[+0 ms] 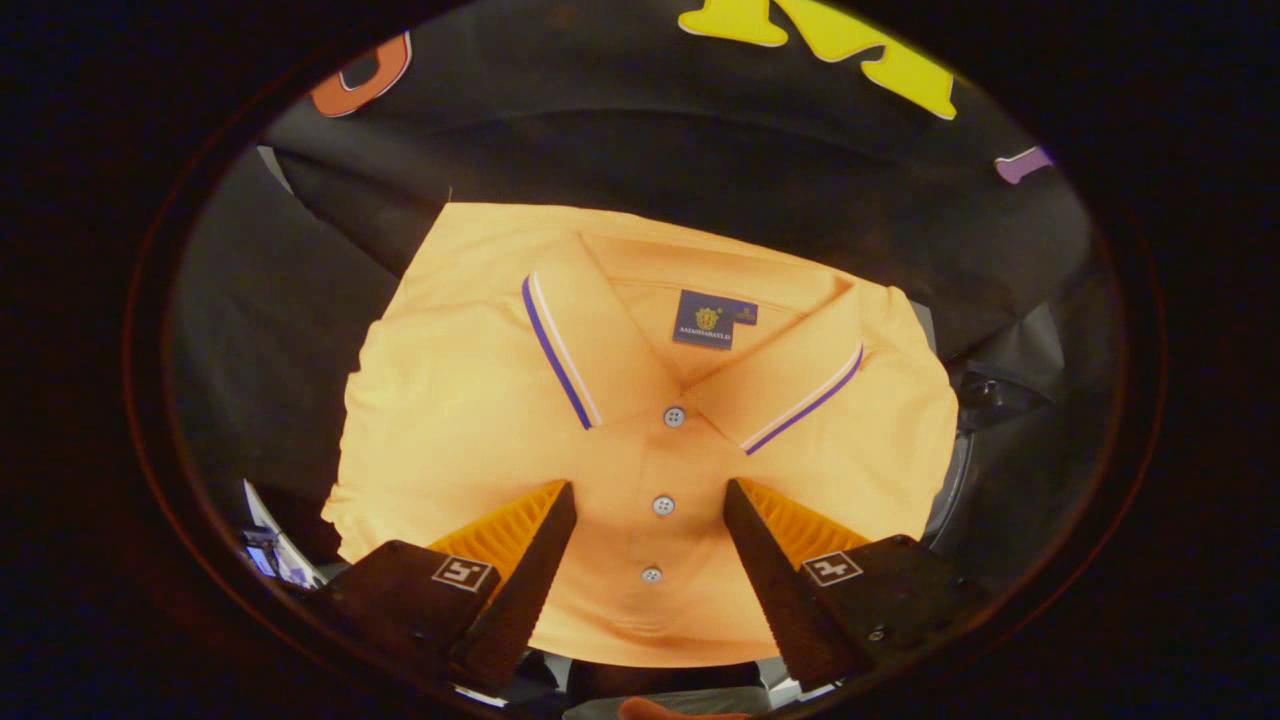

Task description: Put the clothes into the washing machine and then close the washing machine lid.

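Fingers [540,560] sat closest to the lens, two dark wedges w/ orange ribbed inner pads and a small square marker on each base, and the gripper [650,498] was spread wide, nothing pinched, a broad gap left btwn the tips. Right under that gap lay the polo shirt [450,400], orange, folded flat, front side up. Placket ran straight down the middle btwn the fingers: lowest button [651,574] deep in the gap, middle button [663,505] about level w/ the tips, top button [675,416] just ahead of them. Collar [590,340] opened out beyond the tips, each wing edged w/ a purple-and-white stripe, and a dark blue neck label [714,318] sat further on, inside the neckline. Shirt spread out past both fingers to either side, so both tips were over fabric; couldn't tell if they were touching it or hanging just above. Shirt's near hem stopped short of the finger bases. Around the shirt, black cloth [280,330] on all sides. Some dark hardware [985,395] showed just beside the shirt's right edge, too dim to identify.
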Motion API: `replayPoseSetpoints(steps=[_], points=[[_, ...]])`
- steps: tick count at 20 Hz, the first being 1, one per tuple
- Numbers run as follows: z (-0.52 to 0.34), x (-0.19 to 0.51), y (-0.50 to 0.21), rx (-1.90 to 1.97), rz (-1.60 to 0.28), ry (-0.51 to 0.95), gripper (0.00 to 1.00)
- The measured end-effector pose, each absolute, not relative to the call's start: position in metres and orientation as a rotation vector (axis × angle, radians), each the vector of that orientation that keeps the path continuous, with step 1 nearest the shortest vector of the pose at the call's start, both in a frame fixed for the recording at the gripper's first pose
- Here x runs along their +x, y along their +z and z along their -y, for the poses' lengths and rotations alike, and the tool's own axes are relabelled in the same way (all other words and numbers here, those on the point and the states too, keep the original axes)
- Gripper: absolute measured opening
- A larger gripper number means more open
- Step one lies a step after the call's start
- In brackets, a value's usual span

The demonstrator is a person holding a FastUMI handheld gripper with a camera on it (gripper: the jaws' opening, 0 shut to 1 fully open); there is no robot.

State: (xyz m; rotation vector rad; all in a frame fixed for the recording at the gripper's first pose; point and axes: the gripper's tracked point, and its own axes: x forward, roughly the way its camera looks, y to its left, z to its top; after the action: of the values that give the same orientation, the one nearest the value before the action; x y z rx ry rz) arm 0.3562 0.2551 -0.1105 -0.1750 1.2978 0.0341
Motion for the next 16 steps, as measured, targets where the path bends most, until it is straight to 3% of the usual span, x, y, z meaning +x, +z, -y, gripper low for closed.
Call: replayPoseSetpoints(steps=[3, 7, 12, 16], points=[[-0.254, 0.356, -0.110, -0.204, -1.304, 0.068, 0.94], [-0.253, 0.358, -0.111, -0.179, -1.281, 0.053, 0.80], [-0.248, 0.361, -0.109, -0.143, -1.232, 0.034, 0.43], [-0.243, 0.363, -0.108, -0.116, -1.220, 0.027, 0.21]])
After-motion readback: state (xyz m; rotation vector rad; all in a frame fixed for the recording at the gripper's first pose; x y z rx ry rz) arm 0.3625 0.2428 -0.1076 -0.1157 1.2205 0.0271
